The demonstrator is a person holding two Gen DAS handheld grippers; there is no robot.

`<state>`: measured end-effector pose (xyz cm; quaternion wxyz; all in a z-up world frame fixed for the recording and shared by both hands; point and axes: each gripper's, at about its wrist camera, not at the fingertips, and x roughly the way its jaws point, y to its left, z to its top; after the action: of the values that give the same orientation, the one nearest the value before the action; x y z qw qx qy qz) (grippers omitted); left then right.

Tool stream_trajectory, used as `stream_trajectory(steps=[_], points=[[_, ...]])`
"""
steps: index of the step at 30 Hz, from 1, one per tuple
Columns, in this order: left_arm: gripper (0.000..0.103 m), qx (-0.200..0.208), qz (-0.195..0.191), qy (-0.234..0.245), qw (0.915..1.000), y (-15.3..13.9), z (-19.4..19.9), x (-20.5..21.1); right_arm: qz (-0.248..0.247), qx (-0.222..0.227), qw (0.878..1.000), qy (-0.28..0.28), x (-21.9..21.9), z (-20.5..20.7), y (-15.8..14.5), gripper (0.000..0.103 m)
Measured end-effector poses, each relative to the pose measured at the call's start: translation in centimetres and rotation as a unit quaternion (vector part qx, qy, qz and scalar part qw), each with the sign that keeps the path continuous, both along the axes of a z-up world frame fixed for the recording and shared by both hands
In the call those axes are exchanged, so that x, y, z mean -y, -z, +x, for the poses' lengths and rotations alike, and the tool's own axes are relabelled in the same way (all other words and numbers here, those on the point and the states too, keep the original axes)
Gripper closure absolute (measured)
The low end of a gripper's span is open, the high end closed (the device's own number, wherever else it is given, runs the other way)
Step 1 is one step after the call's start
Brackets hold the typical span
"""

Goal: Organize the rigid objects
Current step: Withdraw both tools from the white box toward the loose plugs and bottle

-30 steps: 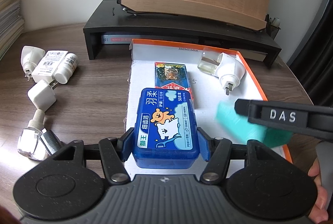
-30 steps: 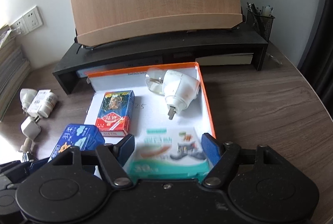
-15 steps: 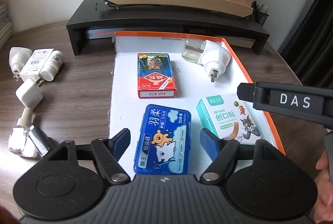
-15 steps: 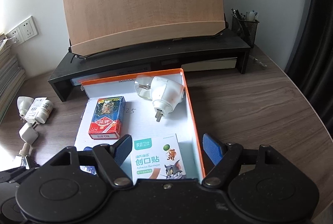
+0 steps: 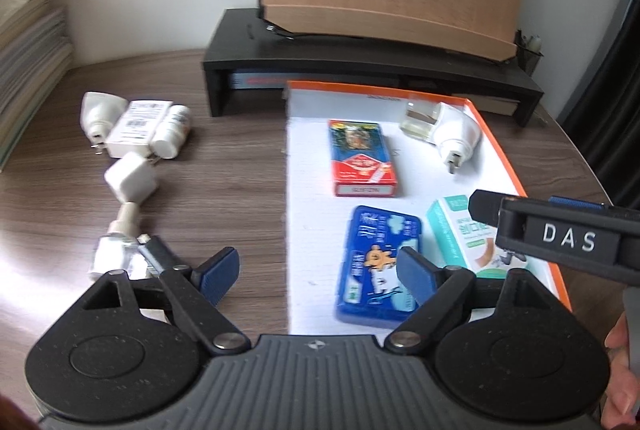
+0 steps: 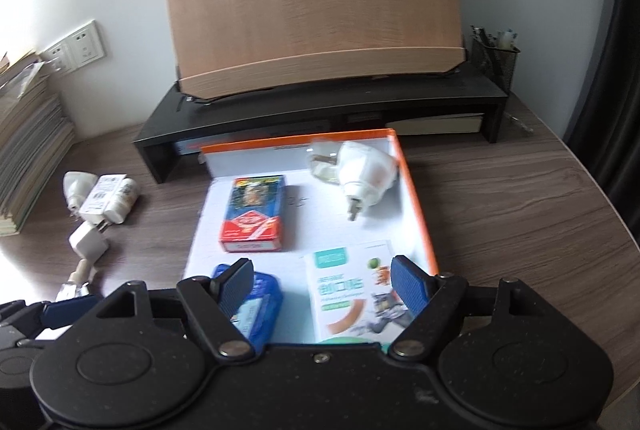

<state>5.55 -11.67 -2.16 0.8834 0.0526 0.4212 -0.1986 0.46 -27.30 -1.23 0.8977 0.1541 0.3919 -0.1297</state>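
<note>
Jaws on my left gripper (image 5: 318, 272) opening, nothing pinched; blue floss case (image 5: 378, 264) lies flat in the orange-rimmed tray (image 5: 506, 158), near its front edge. My right gripper (image 6: 322, 286) is spread wide, hovering over the bandage box (image 6: 350, 288) by the tray's right wall, not touching. Bare table (image 6: 520, 214) right of the tray.

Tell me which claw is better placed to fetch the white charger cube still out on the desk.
Probably left. The left claw is opening, nothing between its pads, nearest the white charger cube; the right claw hangs over the orange tray.
</note>
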Motion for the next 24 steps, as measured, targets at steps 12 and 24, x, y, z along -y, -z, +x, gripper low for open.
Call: stream_trajectory(steps=[12,24], points=[[0.015,0.010,0.000,-0.037,0.9993,-0.9,0.4,-4.7,-0.002,0.002,0.999,-0.038,-4.8,1.4,-0.9,0.013],[0.015,0.011,-0.003,-0.054,0.9985,-1.0,1.1,-8.4,-0.004,0.002,0.998,-0.058,-8.5,2.6,-1.3,0.013]])
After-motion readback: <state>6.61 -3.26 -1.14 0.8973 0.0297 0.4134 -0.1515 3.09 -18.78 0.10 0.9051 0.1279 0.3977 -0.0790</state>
